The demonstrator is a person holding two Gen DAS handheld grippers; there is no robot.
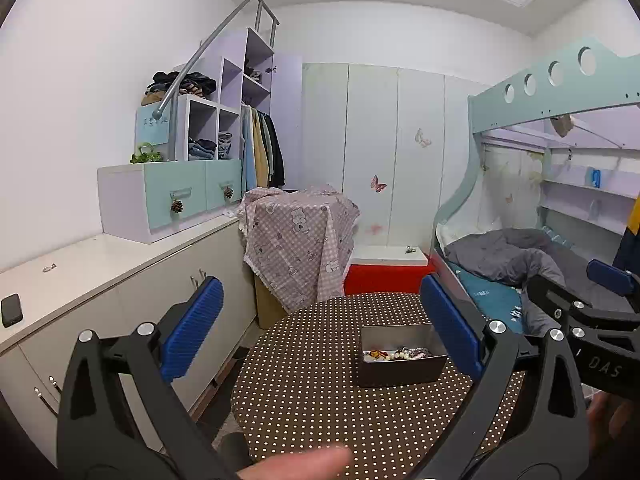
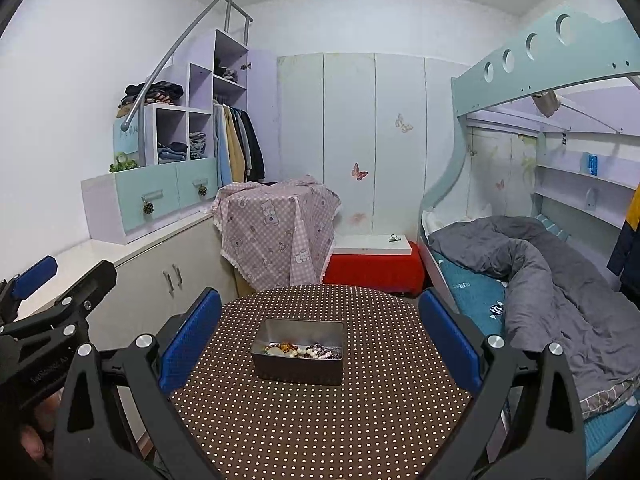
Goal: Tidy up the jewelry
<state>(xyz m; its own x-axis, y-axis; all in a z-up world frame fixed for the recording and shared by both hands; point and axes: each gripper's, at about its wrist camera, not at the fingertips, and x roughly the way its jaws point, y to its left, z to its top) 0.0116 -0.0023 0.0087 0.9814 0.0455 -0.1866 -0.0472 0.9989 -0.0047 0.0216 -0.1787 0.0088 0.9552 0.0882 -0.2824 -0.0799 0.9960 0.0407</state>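
Note:
A grey metal tin [image 1: 400, 370] [image 2: 298, 368] stands on a round table with a brown polka-dot cloth [image 1: 304, 392] [image 2: 320, 420]. Inside it lies a heap of beaded jewelry [image 1: 398, 354] [image 2: 298, 350]: pearl, amber and dark beads. My left gripper [image 1: 322, 312] is open and empty, held above the table's near side, with the tin close to its right finger. My right gripper [image 2: 320, 320] is open and empty, with the tin between and beyond its fingers. Each gripper shows at the edge of the other's view [image 1: 600, 300] [image 2: 40, 300].
A white cabinet counter [image 1: 80, 264] runs along the left with a black phone [image 1: 11, 310] on it. A box draped in pink checked cloth [image 2: 280, 224] and a red chest [image 2: 372, 268] stand behind the table. A bunk bed with a grey duvet [image 2: 552, 280] is at the right.

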